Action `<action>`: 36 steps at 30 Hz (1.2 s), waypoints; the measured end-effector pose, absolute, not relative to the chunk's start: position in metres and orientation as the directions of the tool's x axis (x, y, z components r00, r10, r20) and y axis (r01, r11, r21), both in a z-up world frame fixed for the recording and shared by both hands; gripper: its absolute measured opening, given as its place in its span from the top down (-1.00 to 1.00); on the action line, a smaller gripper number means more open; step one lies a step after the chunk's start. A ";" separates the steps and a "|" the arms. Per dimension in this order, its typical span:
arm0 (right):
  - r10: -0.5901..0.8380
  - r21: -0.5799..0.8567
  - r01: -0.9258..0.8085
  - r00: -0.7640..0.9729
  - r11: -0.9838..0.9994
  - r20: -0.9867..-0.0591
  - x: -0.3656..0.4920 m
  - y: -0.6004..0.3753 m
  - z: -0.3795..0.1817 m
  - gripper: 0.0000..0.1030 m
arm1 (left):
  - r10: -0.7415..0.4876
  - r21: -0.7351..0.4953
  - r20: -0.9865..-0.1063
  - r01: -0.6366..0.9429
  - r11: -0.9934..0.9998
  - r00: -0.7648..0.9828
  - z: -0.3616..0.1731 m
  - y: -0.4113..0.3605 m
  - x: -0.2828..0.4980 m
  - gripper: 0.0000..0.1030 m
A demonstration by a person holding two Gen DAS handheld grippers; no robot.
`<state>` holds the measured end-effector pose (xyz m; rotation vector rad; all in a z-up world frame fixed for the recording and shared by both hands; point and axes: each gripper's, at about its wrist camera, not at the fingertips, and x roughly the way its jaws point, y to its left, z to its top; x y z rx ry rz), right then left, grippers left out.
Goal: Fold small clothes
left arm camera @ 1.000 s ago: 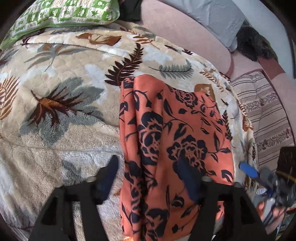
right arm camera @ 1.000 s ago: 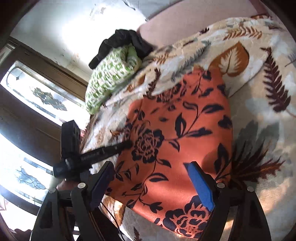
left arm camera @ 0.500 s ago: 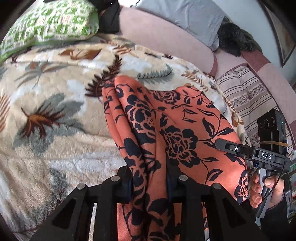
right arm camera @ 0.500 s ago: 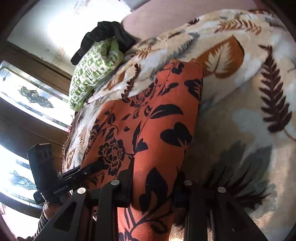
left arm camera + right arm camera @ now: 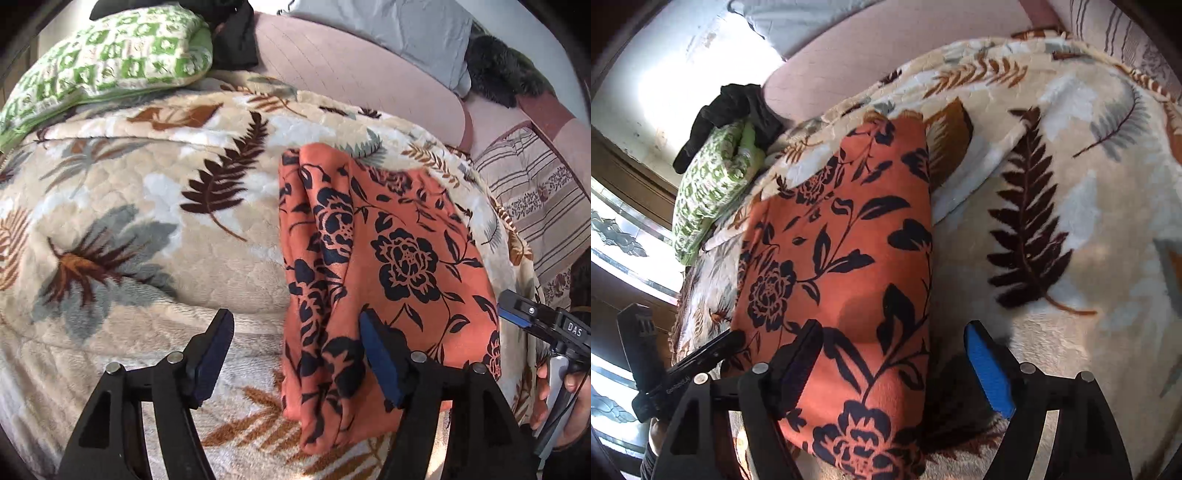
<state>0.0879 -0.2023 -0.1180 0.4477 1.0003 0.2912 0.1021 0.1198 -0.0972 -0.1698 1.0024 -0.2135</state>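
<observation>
Left wrist view showed the long orange cloth with black flowers (image 5: 388,258) stretching away on the leafy cream blanket (image 5: 147,221), its near end between both opening, empty tongs, the left gripper (image 5: 295,354) and the right gripper (image 5: 894,365).

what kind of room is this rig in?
Likely a home living room or bedroom: a pink couch back, a leaf-print plush blanket spread as the work surface, and a green patterned pillow beside the orange floral garment.

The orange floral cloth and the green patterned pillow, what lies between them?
Only the leaf-print blanket lies between the orange floral cloth and the green patterned pillow; the left wrist view shows it.
</observation>
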 end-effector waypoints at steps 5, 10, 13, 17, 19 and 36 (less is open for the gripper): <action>0.346 0.426 -0.035 0.643 0.904 -0.683 0.034 -0.196 -0.072 -0.79 | -0.054 -0.041 -0.746 0.035 0.999 0.664 -0.062 0.113 0.061 -0.78; 0.179 0.175 -0.068 0.633 0.982 -0.753 -0.010 -0.161 -0.062 -1.00 | -0.024 0.025 -0.756 0.066 0.998 0.655 -0.047 0.096 0.033 -0.85; 0.170 0.140 -0.097 0.577 0.985 -0.799 -0.034 -0.147 -0.068 -1.00 | -0.038 0.007 -0.751 0.065 0.998 0.660 -0.036 0.092 0.017 -0.85; 0.108 0.079 -0.075 0.588 0.994 -0.802 -0.048 -0.133 -0.060 -1.00 | -0.051 -0.005 -0.747 0.071 0.997 0.663 -0.024 0.085 0.004 -0.85; 0.080 0.052 -0.064 0.599 0.997 -0.797 -0.051 -0.131 -0.051 -1.00 | -0.004 0.041 -0.740 0.051 0.998 0.672 -0.019 0.081 0.000 -0.85; 0.045 0.013 -0.055 0.649 0.998 -0.760 -0.053 -0.123 -0.022 -1.00 | -0.039 0.035 -0.707 0.090 0.995 0.706 -0.001 0.073 -0.008 -0.85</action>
